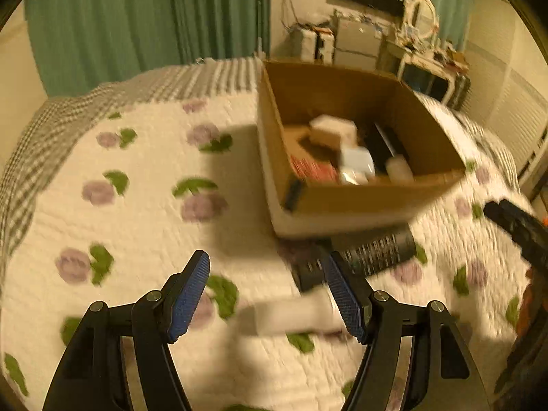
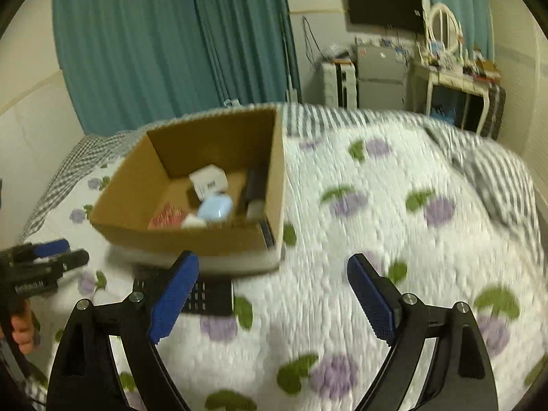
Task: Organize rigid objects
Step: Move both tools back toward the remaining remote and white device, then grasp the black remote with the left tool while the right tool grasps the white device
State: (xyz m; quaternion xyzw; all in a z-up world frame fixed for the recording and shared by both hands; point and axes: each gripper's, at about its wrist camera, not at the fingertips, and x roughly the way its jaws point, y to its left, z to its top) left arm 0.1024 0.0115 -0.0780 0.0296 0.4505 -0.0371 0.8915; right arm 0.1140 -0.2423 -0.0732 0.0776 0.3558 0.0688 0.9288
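Observation:
An open cardboard box (image 1: 376,202) stands on the bed and holds several small items: a white box (image 1: 334,128), a pale blue case (image 1: 358,161), a red packet (image 1: 313,169). It also shows in the right wrist view (image 2: 191,236). In front of it lie a black remote-like object (image 1: 376,253) and a white oblong object (image 1: 294,315). My left gripper (image 1: 269,294) is open above the white object, empty. My right gripper (image 2: 274,294) is open and empty over the quilt, with the black keypad object (image 2: 209,296) beside its left finger.
The bed has a white quilt (image 2: 394,239) with purple flowers and a checked border. Green curtains (image 1: 137,27) hang behind. A small fridge (image 2: 380,75) and a cluttered dressing table (image 2: 455,78) stand at the back right. The views are motion-blurred.

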